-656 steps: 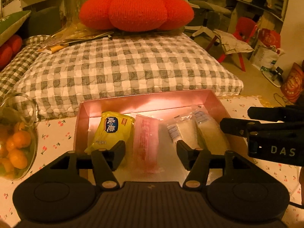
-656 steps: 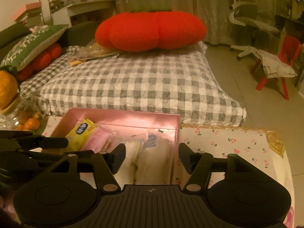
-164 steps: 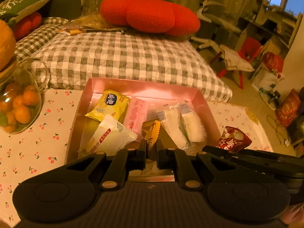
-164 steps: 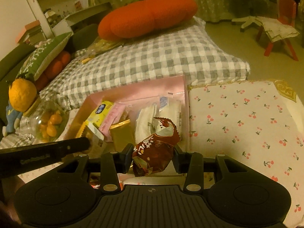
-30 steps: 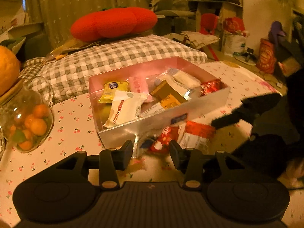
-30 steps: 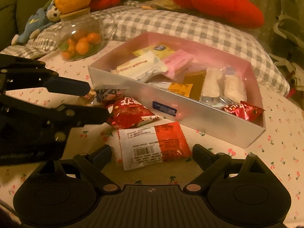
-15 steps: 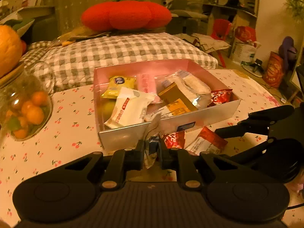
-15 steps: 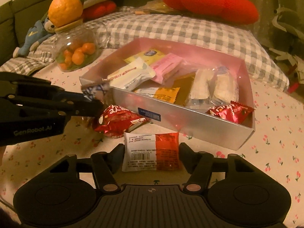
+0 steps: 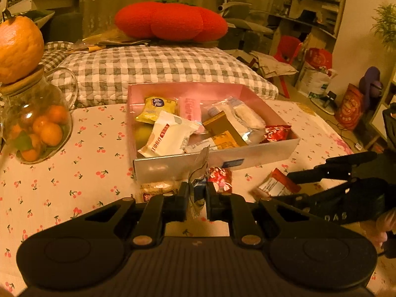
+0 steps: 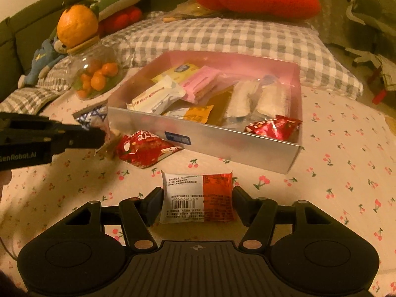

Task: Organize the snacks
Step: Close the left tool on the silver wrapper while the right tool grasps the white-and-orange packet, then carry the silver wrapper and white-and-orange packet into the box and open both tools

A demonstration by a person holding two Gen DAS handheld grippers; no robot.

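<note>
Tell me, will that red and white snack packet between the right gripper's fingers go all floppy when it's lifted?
Probably a little. The red and white packet looks puffy and flat-sealed, so it likely keeps its shape, crinkling at the ends. It seems light. Its shiny wrapper could slip in the right gripper, which is clamped across its sides.

Snack wrapper [image 9: 198, 173] print unreadable

A second ago both grippers were open; now the left gripper [image 9: 197, 195] pinches a blue-and-white packet [image 9: 198, 173], and the right gripper [image 10: 197, 204] squeezes a red-and-white packet [image 10: 197, 199] between its jaws.
</note>
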